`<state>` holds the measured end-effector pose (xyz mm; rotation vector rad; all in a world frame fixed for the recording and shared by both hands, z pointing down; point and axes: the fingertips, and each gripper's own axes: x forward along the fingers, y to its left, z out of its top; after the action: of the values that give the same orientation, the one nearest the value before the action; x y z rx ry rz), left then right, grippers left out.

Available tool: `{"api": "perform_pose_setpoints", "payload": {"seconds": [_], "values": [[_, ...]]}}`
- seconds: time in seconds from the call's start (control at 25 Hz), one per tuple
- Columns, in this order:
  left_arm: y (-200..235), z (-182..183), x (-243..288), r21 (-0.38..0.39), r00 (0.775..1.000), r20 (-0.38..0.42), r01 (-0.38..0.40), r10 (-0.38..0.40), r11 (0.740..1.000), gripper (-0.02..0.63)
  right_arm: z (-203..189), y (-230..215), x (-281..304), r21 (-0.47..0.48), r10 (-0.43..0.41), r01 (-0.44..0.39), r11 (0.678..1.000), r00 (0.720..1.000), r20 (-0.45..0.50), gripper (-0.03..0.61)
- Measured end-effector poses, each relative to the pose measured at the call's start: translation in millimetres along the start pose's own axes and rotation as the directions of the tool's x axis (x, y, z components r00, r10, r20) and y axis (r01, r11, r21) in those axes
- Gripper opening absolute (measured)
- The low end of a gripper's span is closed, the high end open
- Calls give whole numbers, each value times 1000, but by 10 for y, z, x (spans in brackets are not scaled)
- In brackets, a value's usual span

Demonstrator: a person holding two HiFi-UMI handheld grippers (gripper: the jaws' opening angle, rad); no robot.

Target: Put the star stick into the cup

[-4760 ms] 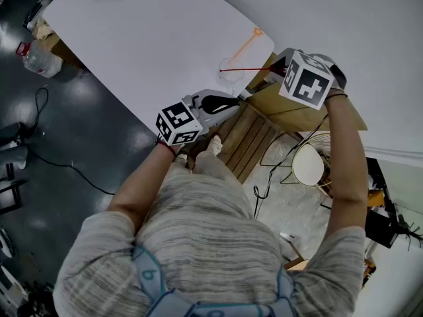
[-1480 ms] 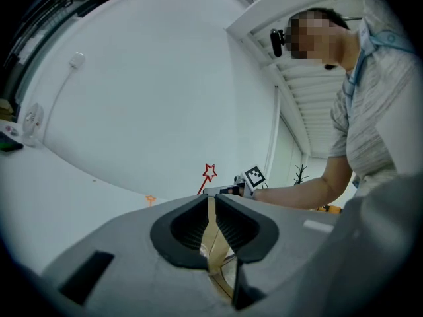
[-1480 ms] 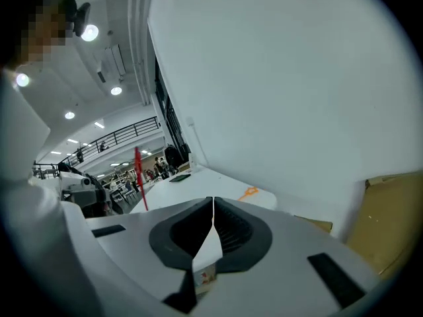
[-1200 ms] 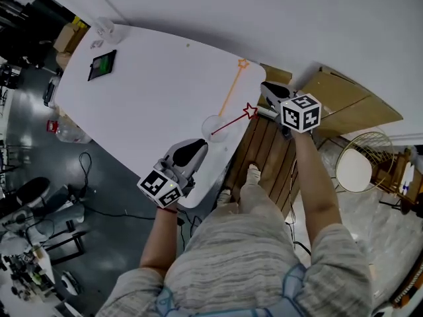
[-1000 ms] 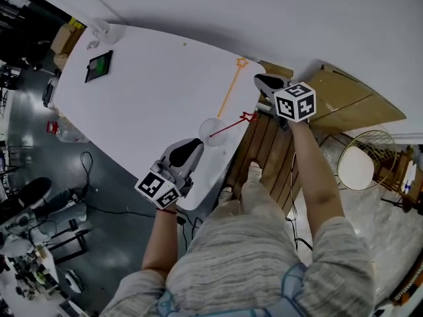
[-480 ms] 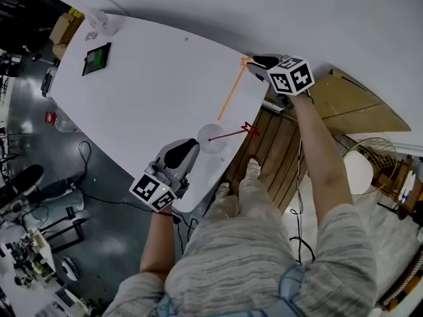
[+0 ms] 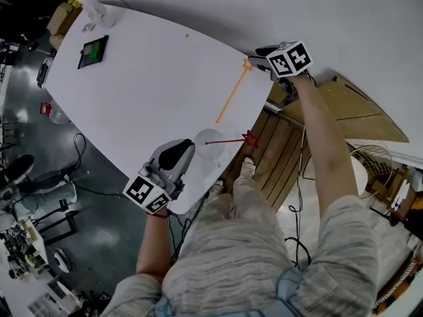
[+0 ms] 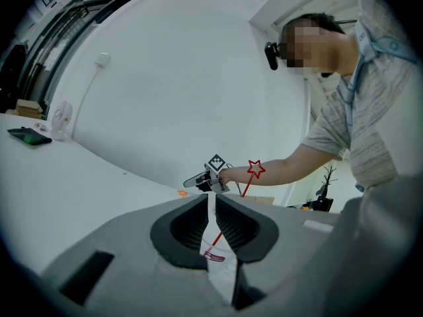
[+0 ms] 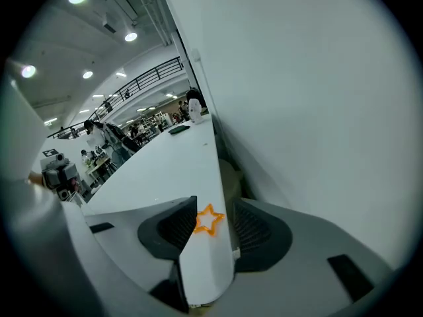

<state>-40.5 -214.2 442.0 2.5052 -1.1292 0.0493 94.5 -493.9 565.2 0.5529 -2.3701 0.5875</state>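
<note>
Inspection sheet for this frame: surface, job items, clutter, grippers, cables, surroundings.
Surface: white table.
Job's things: red stick stands in the cup; orange stick lies flat on the table.
Clutter: phone near the far corner.
Grippers: left gripper shut on the cup's wall; right gripper opening, with the orange stick's star between its jaws, not pressed.
Cables: cable on the floor.
Surroundings: wooden slats, cardboard, bottle.
</note>
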Motion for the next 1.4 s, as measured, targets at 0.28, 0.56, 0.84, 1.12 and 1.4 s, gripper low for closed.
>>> {"api": "perform_pose_setpoints", "payload": {"seconds": [0.28,0.56,0.84,1.12,1.4], "values": [[16,19,22,-4,1000,-2,-2,2,1000,44,-76,-69,161,59,27,-24,998,999,-46,140],[72,29,38,-7,1000,2,-8,8,1000,44,-156,-146,269,54,56,-50,997,993,-101,150],[89,29,69,-9,1000,0,-5,5,1000,44,-170,-120,296,119,161,-149,982,983,-94,149],[96,76,75,-1,1000,4,-7,7,1000,44,-150,-61,255,92,203,-192,977,972,-119,60],[119,102,87,2,1000,15,-6,6,1000,44,-131,-52,167,61,193,-187,980,972,-130,57]]}}
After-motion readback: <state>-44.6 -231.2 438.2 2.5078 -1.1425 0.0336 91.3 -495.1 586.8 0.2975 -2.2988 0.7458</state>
